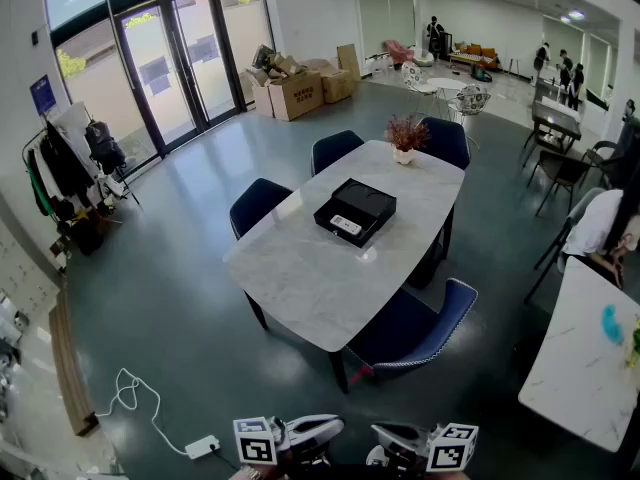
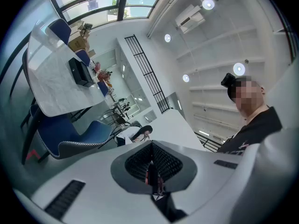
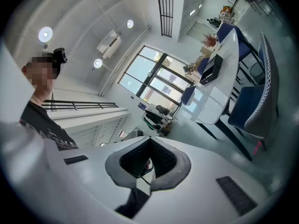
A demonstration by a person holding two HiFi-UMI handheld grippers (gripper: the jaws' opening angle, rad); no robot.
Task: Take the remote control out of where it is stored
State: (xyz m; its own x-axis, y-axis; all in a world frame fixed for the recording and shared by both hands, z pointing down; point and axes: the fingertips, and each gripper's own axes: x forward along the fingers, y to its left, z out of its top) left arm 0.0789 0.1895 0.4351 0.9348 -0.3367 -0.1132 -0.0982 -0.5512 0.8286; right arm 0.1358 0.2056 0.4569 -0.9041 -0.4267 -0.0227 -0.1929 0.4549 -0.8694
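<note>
A white remote control (image 1: 346, 225) lies in an open black box (image 1: 362, 204) on the white marble table (image 1: 320, 278), far ahead of me. Both grippers sit at the bottom edge of the head view, well short of the table. My left gripper (image 1: 333, 427) and right gripper (image 1: 380, 432) point their tips toward each other. The left gripper (image 2: 153, 174) has its jaws pressed together with nothing between them. My right gripper (image 3: 146, 164) is likewise shut and empty. The box (image 2: 80, 72) shows small in the left gripper view, and the same box (image 3: 211, 69) shows in the right gripper view.
Blue chairs (image 1: 415, 328) ring the table, one on the near side. A vase of dried flowers (image 1: 405, 136) stands at the far end. A power strip with a white cable (image 1: 202, 446) lies on the floor at my left. A second white table (image 1: 585, 363) stands at the right.
</note>
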